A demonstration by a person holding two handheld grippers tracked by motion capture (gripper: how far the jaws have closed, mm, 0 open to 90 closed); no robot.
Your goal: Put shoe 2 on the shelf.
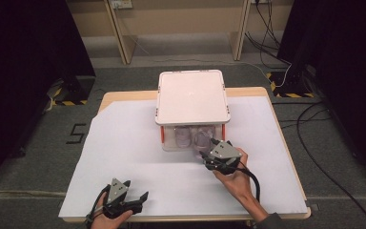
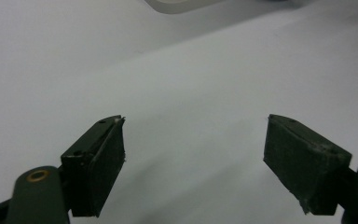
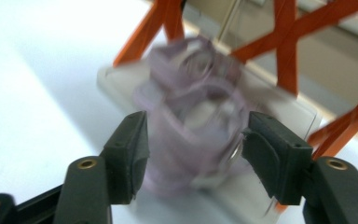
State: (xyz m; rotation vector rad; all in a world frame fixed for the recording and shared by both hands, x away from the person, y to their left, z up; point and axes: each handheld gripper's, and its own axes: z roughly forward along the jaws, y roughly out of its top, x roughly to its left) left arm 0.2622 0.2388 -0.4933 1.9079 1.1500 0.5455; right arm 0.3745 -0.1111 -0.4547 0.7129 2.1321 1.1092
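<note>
Right claw (image 3: 193, 140) open astride blurred purple cup (image 3: 191, 121), pads apparently clear.

One legible marking: a black numeral "5" (image 1: 76, 134) on the grey floor (image 1: 38, 157), beyond and left of the left tool (image 1: 132, 199). No other text readable.

L gripper (image 1: 136, 198) sits low near the table's near edge, hand (image 1: 112, 215) wrapped behind it, jaws wide apart, nothing between. R gripper (image 1: 205, 153) is reached fwd on an extended forearm, jaws parted; pad contact probably none, pic blurred.
</note>
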